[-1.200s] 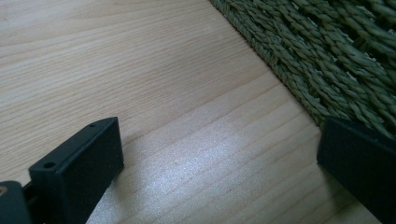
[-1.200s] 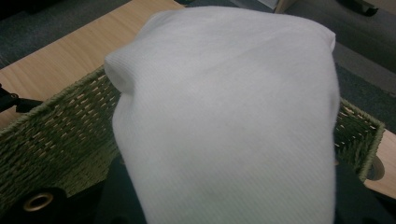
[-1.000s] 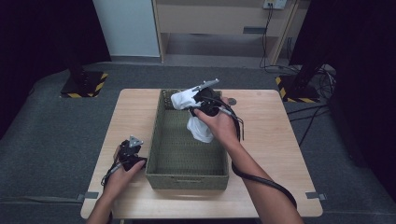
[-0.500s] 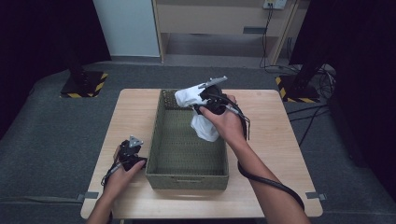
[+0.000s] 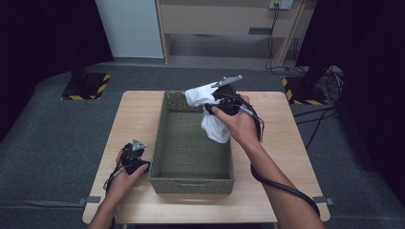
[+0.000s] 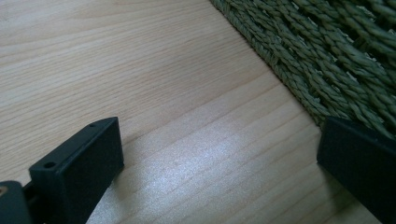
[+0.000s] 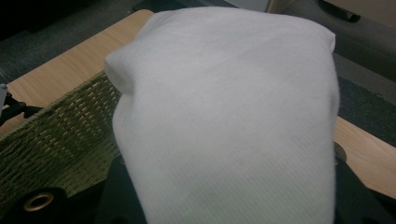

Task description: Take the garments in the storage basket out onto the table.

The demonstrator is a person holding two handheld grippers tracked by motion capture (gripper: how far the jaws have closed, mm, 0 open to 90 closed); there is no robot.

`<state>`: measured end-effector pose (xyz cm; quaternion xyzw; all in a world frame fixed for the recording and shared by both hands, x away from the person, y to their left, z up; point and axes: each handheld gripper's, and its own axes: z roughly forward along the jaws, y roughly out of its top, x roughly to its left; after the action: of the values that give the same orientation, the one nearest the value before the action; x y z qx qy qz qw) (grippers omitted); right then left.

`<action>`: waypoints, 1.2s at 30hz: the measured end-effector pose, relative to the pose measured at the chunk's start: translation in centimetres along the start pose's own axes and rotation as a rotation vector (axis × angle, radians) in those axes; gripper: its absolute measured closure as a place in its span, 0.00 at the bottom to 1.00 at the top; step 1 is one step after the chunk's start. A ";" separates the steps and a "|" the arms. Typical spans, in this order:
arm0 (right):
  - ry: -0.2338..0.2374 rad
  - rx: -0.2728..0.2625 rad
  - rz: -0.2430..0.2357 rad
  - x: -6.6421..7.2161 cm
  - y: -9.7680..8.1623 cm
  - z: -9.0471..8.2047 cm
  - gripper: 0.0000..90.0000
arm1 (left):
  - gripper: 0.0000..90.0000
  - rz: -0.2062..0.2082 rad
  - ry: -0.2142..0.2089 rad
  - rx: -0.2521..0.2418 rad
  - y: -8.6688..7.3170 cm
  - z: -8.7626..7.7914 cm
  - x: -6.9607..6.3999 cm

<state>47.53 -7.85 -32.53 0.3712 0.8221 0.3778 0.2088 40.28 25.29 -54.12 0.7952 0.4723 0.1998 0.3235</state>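
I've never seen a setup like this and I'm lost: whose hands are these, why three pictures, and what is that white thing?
A person sits at a wooden table and works with a hand-held two-jaw gripper in each hand. The high view looks down from above; the other two pictures come from cameras riding on each gripper. A woven green basket stands on the table. The right gripper is shut on a white cloth, held above the basket's far end; its own view shows the cloth draped over its jaws. The left gripper rests on the table beside the basket, jaws open with nothing between them.
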 end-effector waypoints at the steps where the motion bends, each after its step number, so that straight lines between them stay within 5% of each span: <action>1: 0.000 0.000 -0.002 0.0 0.0 -0.1 0.58 | 0.00 0.000 0.000 0.000 0.0 0.0 0.0; 19: 0.006 -0.029 -0.015 0.1 -0.9 -2.3 0.58 | 0.00 0.000 0.000 -0.001 0.0 0.0 0.0; 36: 0.010 -0.053 0.019 -1.8 -3.1 -3.9 0.58 | 0.00 -0.003 0.000 -0.001 0.0 0.0 0.0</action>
<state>44.86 -12.41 -32.38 0.3716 0.8091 0.4033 0.2110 40.27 25.28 -54.13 0.7944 0.4734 0.1994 0.3242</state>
